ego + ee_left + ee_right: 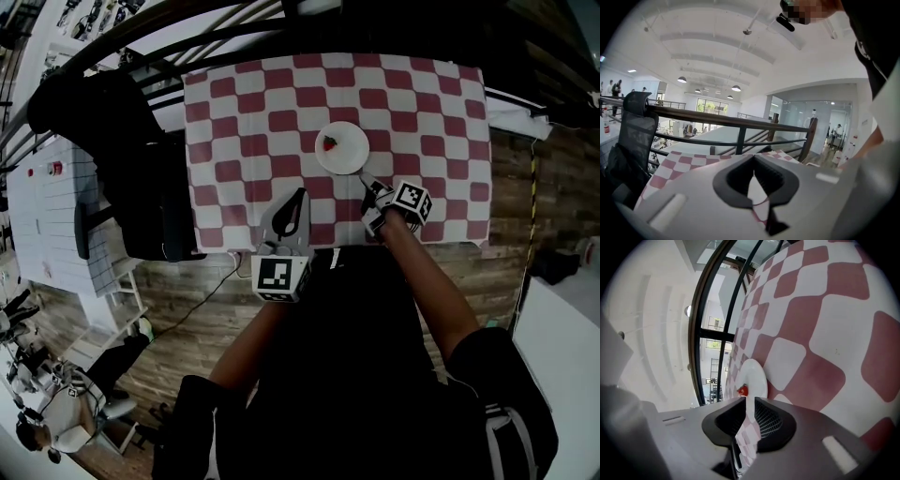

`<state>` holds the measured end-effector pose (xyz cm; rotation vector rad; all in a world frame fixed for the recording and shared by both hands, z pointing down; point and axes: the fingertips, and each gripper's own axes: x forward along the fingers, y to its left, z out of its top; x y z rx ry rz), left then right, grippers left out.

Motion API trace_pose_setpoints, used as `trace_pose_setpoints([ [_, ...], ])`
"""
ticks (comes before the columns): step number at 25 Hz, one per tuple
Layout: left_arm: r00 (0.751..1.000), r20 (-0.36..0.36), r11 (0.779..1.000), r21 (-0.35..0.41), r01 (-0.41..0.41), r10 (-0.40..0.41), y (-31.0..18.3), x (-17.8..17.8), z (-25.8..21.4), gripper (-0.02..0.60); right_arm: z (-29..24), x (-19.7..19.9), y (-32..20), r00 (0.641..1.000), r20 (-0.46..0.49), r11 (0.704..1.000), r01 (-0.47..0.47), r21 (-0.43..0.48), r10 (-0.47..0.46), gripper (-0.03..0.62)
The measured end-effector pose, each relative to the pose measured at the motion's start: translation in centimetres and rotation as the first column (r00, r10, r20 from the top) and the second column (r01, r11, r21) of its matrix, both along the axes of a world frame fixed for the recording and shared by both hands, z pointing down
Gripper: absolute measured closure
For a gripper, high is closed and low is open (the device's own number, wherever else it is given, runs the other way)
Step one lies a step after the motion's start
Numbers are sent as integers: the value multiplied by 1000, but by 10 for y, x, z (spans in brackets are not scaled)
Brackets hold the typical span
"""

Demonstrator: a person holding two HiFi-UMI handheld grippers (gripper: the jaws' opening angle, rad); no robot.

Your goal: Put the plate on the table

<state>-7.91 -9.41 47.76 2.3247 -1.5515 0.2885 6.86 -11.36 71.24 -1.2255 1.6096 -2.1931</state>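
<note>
A small white plate lies flat on the red-and-white checked tablecloth, with a small red fruit on it. My right gripper reaches the plate's near right rim; in the right gripper view the plate and fruit lie just ahead, and the gripper has its pads closed on the white rim. My left gripper hovers over the table's near edge, left of the plate, shut and empty. In its own view the left gripper shows only cloth beyond its tips.
A black chair draped with dark clothing stands left of the table. A dark railing runs behind the table's far edge. A cable hangs at the right, over wooden floor.
</note>
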Motion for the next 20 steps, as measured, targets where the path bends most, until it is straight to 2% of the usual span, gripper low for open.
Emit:
trace_pose_setpoints([
  [3,1000,-4,1000,0,-12,12,-3,4,1,574,-11,1,-1,1000,-9,999,18,36,-17,573],
  [6,1000,-12,1000,4,-24,24,-6,8,1,574,-33,1,-6,997,-59,992,58,109,-52,591],
  [9,999,-44,1000,-3,-27,27,-7,12,-3,574,-68,-3,-12,992,-95,976,102,194,-84,595],
  [13,996,-72,999,1,-50,50,-8,22,-9,574,-111,-10,-15,992,-96,959,110,261,-88,595],
  [20,994,-88,997,38,-68,71,-9,29,-29,574,-177,-27,-9,982,-146,904,165,395,-116,595],
])
